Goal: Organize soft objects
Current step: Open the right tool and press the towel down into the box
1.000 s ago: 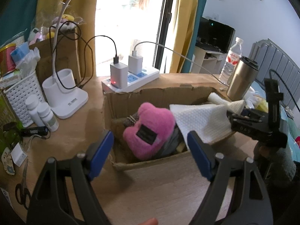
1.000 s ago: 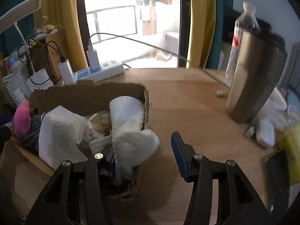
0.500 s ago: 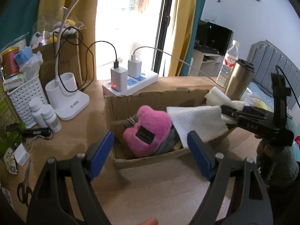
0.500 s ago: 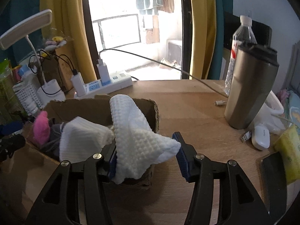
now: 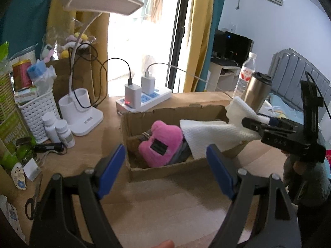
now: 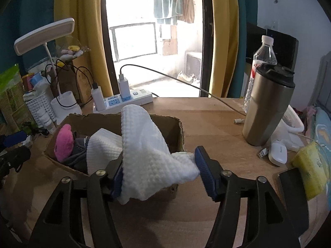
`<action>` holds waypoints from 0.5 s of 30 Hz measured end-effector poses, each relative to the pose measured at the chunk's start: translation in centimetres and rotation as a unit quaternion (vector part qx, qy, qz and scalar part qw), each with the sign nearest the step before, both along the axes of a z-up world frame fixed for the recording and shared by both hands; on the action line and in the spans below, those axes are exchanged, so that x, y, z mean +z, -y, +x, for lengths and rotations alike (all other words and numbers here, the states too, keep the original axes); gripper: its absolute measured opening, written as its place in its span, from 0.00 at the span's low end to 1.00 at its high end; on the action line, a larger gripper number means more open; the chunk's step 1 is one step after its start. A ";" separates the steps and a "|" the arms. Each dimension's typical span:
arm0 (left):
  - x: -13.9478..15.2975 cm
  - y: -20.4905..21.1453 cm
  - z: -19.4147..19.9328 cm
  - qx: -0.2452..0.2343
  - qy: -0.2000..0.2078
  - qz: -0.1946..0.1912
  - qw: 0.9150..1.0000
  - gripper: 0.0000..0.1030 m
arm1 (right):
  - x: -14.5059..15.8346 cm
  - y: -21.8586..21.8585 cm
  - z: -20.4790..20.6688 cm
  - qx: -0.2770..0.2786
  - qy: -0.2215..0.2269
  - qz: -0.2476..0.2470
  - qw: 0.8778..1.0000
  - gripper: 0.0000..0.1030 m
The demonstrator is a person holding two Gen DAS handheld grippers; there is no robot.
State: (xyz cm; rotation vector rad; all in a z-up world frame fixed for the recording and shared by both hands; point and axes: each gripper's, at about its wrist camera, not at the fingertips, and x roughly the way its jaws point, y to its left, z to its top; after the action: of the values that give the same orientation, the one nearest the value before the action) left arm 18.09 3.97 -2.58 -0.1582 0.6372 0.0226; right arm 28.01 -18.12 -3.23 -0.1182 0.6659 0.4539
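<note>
A cardboard box (image 5: 165,170) (image 6: 180,132) stands on the wooden desk. In it lie a pink plush (image 5: 161,142) (image 6: 63,143), a grey item and a white waffle cloth (image 5: 209,136) (image 6: 144,148). The cloth drapes over the box's near wall and across my right gripper (image 6: 159,171), whose jaws stand wide apart; it rests against the left finger. My left gripper (image 5: 165,167) is open and empty, in front of the box. The right gripper also shows in the left wrist view (image 5: 254,123).
A steel tumbler (image 6: 266,107), water bottle (image 6: 262,62), white mouse (image 6: 278,153), yellow sponge (image 6: 310,167) and phone (image 6: 298,188) are at right. A power strip (image 5: 144,101), lamp base (image 5: 80,111), white basket (image 5: 38,111), pill bottles (image 5: 60,130) and scissors (image 5: 33,200) are behind and left.
Both grippers have pulled back and up from the box. The white cloth, lying inside the box a second ago, now hangs out over its wall onto my right gripper.
</note>
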 end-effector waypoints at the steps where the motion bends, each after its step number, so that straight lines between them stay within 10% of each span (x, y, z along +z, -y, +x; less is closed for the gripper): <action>1: 0.1 0.0 -0.2 -0.001 0.002 0.000 1.000 0.80 | 0.1 0.0 -0.2 0.001 0.002 0.000 1.000 0.67; 15: 0.5 -0.5 -1.1 0.006 0.009 -0.001 1.000 0.80 | -0.8 -0.5 1.5 -0.007 -0.006 0.009 1.000 0.73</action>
State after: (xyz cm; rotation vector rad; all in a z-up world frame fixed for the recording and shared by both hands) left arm 17.02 4.49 -2.07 -0.1638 0.6192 0.0329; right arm 29.52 -17.66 -3.99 -0.0940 0.6744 0.4480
